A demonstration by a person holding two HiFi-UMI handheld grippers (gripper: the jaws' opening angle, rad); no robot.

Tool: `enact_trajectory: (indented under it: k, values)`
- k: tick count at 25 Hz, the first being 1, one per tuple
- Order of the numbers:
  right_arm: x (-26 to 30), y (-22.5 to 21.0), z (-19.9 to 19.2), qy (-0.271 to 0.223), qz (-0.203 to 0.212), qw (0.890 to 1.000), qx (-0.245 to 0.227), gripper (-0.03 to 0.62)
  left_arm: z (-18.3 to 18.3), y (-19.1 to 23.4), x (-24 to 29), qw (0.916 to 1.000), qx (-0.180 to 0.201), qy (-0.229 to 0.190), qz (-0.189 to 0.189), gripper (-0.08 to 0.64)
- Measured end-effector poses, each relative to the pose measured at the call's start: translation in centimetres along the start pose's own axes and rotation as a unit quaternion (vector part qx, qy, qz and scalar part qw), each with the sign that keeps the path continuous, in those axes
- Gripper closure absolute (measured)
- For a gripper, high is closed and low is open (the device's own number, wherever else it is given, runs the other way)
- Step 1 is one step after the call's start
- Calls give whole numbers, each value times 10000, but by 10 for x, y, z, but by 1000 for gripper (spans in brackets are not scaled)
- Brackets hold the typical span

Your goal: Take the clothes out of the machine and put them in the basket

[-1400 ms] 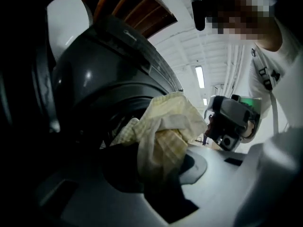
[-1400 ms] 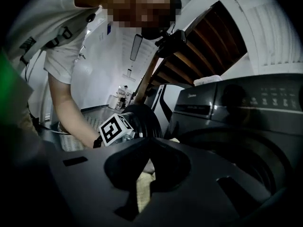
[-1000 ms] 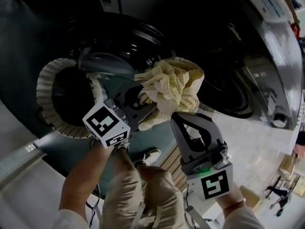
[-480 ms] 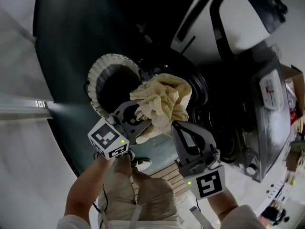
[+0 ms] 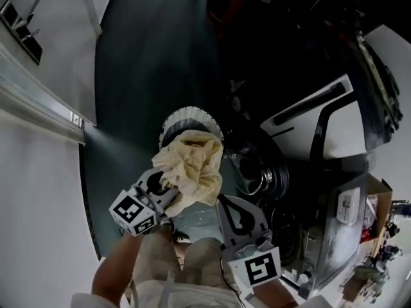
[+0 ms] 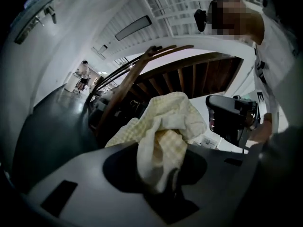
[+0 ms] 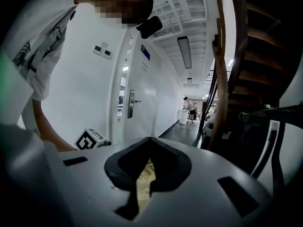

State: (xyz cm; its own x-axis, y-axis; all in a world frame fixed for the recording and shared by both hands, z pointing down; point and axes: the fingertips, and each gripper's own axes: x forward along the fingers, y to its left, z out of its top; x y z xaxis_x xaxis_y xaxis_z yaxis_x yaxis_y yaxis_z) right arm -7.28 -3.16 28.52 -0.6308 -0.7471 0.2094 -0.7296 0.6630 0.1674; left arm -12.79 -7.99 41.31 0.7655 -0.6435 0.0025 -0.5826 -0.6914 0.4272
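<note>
A pale yellow checked cloth (image 5: 191, 164) hangs bunched from my left gripper (image 5: 168, 186), which is shut on it and held level. In the left gripper view the cloth (image 6: 163, 126) spills out over both jaws. It hangs over the near side of the round white ribbed basket (image 5: 174, 116), hiding most of the opening. My right gripper (image 5: 226, 202) is to the right of the cloth, jaw tips together, nothing in it; in the right gripper view its tips (image 7: 150, 141) meet. The washing machine's round door (image 5: 255, 171) lies to the right in shadow.
A dark green floor (image 5: 128, 82) surrounds the basket, with a white wall and door frame (image 5: 38, 108) at the left. A white-and-black machine casing (image 5: 308, 117) stands to the right. A wooden staircase (image 6: 189, 72) rises ahead in the left gripper view. The person's legs are below.
The left gripper has carried the cloth away from the machine's opening and over toward the basket. The right gripper moved along beside it and stayed shut. The head view swung left.
</note>
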Motion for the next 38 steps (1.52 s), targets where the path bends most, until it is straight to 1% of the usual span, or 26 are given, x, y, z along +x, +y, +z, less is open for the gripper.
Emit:
enact_trajectory:
  k: [2,5,9,13,16,18,22,27,32,35,37,38]
  values:
    - [18,0,6,71,103,9998,-127,578,7,17,-12,9996,-91,-92,246,423]
    - [36,-9,11,102,143,9997,-157,578,6,33,-17,9985,-208,-110,487,423]
    - [57,-24,1,153,340,9991,-207,578,-5,54,-5,9965,-338,-53,758,422]
    - [75,-39,-31,155,504,9986,5,578,-30,69,28,9953,-384,137,884,420]
    - [81,-47,-54,281,702,9971,122,578,-52,80,51,9925,-554,167,1080,419]
    - [82,-58,-71,393,787,9959,201,578,-76,87,68,9911,-641,231,1148,419]
    - [89,-86,-110,568,924,9939,203,578,-129,109,110,9873,-699,533,1324,419]
    - [104,-97,-153,810,1182,9894,220,578,-191,149,144,9786,-978,795,1628,413]
    - [116,-102,-183,933,1306,9863,370,578,-253,190,160,9609,-1157,1364,2113,390]
    - [118,-99,-198,1023,1443,9833,434,578,-279,204,163,9515,-1327,1626,2251,374]
    - [117,-97,-204,1085,1512,9814,466,578,-291,209,166,9475,-1473,1669,2296,362]
    - [117,-97,-206,1114,1541,9806,471,578,-295,211,167,9463,-1539,1658,2308,336]
